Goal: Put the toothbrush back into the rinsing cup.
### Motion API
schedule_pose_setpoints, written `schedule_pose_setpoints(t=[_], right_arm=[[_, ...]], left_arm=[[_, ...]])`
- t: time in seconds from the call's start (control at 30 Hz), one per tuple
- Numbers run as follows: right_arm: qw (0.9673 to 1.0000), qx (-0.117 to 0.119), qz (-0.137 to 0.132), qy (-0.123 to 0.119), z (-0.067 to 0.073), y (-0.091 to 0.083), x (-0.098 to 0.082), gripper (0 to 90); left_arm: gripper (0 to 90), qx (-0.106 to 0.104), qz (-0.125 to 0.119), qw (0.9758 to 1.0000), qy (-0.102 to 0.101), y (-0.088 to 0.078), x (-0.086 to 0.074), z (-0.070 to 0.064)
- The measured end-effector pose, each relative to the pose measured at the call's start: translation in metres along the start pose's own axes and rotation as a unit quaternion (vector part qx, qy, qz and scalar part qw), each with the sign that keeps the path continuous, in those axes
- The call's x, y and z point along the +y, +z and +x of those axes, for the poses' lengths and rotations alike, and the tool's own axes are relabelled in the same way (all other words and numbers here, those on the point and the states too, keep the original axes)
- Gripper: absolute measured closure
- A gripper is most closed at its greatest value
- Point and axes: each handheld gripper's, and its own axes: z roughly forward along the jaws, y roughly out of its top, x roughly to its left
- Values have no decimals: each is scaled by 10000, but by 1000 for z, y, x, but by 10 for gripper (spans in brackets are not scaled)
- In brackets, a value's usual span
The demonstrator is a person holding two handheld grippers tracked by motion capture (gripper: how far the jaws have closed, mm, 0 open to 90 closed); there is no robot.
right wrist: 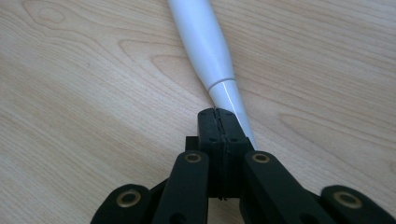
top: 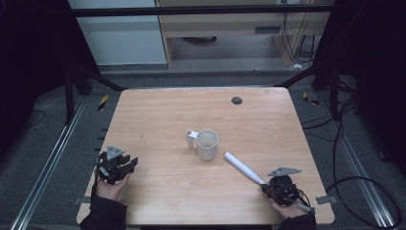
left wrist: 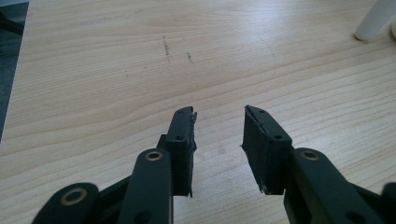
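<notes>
Right gripper (right wrist: 223,122) clamped shut beside a smooth, white, tapered stick (right wrist: 205,42) on table (right wrist: 84,93).

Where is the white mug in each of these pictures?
High view: the white mug stands mid-table, handle to the left.
Left gripper view: its handle pokes in at the top right corner.
Right gripper view: the camera faces the white tool on bare wood.
Shared landmark: the wooden table.

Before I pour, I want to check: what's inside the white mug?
In the high view the mug stands upright on the table, and its open mouth shows pale inner wall with nothing visibly sticking out. Its near wall hides the bottom, so I can't confirm it's empty.
</notes>
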Motion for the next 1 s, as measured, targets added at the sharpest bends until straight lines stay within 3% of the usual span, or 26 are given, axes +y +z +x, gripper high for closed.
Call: schedule_pose_setpoints(t=[1.0], right_arm=[[9980, -525, -76, 354, -27, 3, 8, 900]], left_arm=[[636, -15, 15, 10000, 14, 1, 0, 0]])
